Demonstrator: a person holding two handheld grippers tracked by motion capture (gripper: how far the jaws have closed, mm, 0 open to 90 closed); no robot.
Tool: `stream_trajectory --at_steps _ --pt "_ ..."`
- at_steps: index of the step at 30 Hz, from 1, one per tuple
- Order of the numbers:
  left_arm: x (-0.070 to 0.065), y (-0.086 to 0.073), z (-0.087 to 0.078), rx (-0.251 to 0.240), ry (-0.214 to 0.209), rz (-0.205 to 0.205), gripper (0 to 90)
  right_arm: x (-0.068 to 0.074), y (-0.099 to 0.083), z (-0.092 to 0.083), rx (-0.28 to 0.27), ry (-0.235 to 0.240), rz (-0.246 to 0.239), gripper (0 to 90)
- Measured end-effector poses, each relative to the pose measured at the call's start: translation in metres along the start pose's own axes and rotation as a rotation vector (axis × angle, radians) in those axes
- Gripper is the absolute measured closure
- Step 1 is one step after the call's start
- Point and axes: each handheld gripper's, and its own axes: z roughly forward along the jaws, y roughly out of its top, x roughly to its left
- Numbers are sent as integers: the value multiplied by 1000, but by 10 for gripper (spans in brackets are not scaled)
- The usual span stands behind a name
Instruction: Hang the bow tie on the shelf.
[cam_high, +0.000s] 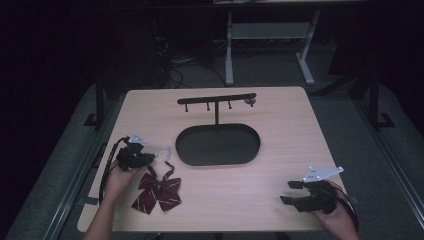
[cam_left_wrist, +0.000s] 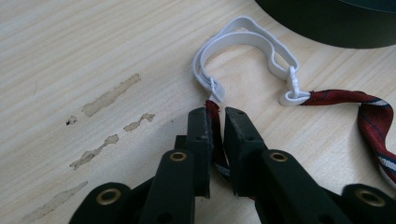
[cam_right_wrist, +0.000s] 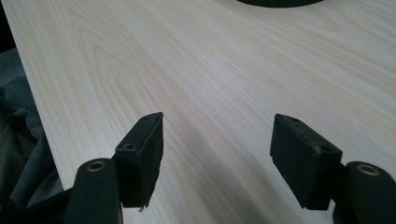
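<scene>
A dark red striped bow tie (cam_high: 157, 192) lies on the table near the front left, its white elastic loop (cam_high: 163, 151) curling toward the black oval tray (cam_high: 218, 145). My left gripper (cam_high: 145, 159) is shut on the tie's red strap (cam_left_wrist: 215, 126) just below the white loop (cam_left_wrist: 243, 51). The strap's other end (cam_left_wrist: 345, 98) lies flat to the right. A black hanger stand (cam_high: 216, 100) with small pegs rises from the tray. My right gripper (cam_high: 291, 192) rests open at the front right, its jaws wide apart over bare wood (cam_right_wrist: 215, 93).
The table (cam_high: 280, 115) is light wood with pale scuff marks (cam_left_wrist: 109, 95) beside the left gripper. A small grey knob (cam_high: 251, 102) sits at the stand bar's right end. The tray's dark wall (cam_left_wrist: 327, 23) stands just beyond the white loop.
</scene>
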Motion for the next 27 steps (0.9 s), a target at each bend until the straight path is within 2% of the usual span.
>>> stream_trajectory --at_steps 4,10,19,21,27 --pt "-1 0 0 5 0 16 872 0 0 0 0 0 -1 342" --pt "-2 1 -4 2 2 26 879 -1 -1 0 -4 0 -9 342" --pt "-6 1 -15 -31 0 30 882 -1 0 0 -1 -2 4 342" --pt "-7 2 -17 -38 4 52 882 -1 0 0 -1 -2 4 342" --pt "-11 2 -23 -60 4 56 882 -2 0 1 1 -1 -3 341"
